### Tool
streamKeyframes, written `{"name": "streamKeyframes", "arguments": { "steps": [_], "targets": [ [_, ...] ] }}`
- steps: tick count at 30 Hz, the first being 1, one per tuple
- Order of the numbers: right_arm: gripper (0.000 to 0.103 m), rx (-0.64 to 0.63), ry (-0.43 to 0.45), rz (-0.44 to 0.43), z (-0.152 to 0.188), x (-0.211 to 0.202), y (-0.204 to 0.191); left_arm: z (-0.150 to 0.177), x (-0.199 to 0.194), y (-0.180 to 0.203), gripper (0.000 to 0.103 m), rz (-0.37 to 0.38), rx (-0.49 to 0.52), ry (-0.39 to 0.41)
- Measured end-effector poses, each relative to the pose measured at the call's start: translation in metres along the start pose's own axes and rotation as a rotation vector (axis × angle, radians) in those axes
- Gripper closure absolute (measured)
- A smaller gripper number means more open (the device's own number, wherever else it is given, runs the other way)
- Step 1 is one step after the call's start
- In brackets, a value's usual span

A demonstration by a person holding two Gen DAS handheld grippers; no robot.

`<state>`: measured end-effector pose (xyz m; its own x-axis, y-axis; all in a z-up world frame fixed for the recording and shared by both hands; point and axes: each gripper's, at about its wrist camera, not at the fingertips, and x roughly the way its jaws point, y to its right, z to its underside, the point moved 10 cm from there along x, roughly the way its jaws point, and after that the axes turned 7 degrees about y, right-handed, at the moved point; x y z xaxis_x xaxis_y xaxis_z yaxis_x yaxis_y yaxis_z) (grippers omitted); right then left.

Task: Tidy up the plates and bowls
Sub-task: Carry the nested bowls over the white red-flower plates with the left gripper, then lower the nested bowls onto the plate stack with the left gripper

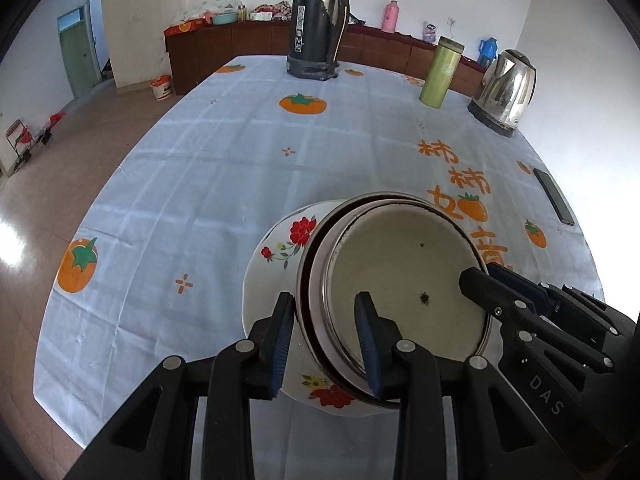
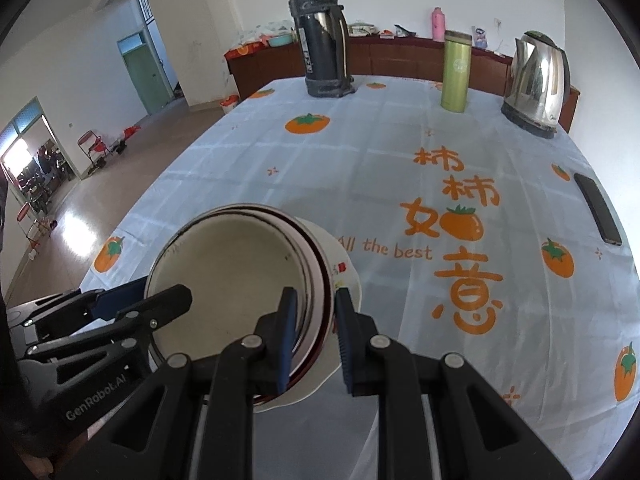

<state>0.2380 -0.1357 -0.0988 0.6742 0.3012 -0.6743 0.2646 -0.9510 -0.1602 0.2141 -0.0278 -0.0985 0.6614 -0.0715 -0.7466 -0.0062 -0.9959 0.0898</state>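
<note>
Persimmon-print tablecloth (image 1: 224, 168) fills both views, with a flask (image 1: 318, 20), a green bottle (image 1: 440, 72) and a kettle (image 1: 506, 88) standing well apart at the far end. You hold a nested stack of bowls (image 1: 404, 276) between your two hands, above the near edge of the cloth. Your left gripper (image 1: 326, 344) is clamped on the stack's left rim, your right gripper (image 2: 314, 340) on the opposite rim, so the load hangs evenly between them. Setting it down looks like the next move. Whether the floral outer bowl (image 1: 280, 248) already touches the cloth is hidden, and the number of bowls is hard to count.
</note>
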Motion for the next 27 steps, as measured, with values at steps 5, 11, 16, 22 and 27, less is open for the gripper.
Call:
{"name": "streamKeyframes", "arguments": {
  "steps": [5, 11, 16, 22, 27],
  "targets": [
    [0.083, 0.002, -0.015, 0.004, 0.003, 0.005, 0.001, 0.001, 0.003, 0.0, 0.069, 0.003, 0.0, -0.005],
    [0.083, -0.005, -0.03, 0.005, 0.004, 0.007, 0.0, 0.001, 0.004, -0.001, 0.069, -0.001, 0.002, -0.011],
    [0.083, -0.008, -0.034, 0.004, 0.003, 0.01, -0.001, 0.002, 0.007, -0.005, 0.069, 0.0, -0.013, -0.02],
    [0.083, -0.002, -0.034, -0.006, 0.004, 0.011, -0.001, 0.0, 0.007, -0.005, 0.069, 0.016, -0.017, -0.014],
    [0.083, 0.004, -0.026, 0.0, 0.003, 0.012, 0.001, 0.001, 0.01, -0.003, 0.069, 0.024, -0.015, -0.011]
  ]
}}
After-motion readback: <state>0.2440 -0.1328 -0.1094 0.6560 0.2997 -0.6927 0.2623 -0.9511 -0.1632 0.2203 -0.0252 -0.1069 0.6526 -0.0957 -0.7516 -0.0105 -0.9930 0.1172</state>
